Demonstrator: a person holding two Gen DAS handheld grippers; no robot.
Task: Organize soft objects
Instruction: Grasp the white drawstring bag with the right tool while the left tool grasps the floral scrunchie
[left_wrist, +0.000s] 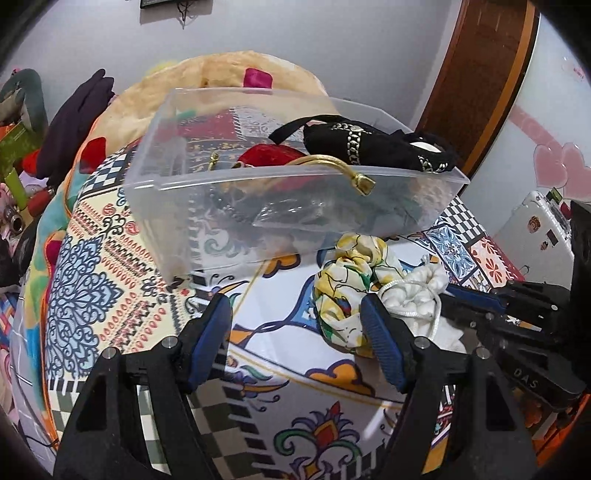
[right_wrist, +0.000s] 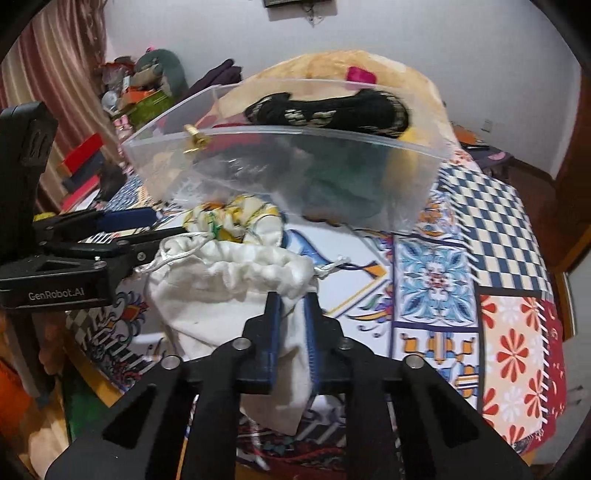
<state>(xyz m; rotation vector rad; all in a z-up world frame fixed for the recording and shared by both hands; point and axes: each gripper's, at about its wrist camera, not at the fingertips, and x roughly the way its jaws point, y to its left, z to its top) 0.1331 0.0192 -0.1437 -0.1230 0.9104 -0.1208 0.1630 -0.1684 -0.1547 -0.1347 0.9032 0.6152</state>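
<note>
A clear plastic box stands on the patterned cloth and holds several soft things, among them a black pouch with gold trim and a red one. In front of it lie a yellow floral cloth bag and a white drawstring bag. My right gripper is shut on the white bag's fabric. My left gripper is open and empty, with its right finger against the floral bag.
The patterned cloth covers a table. A large tan cushion lies behind the box. Clutter, boxes and a dark garment sit at the left. A white suitcase stands at the right.
</note>
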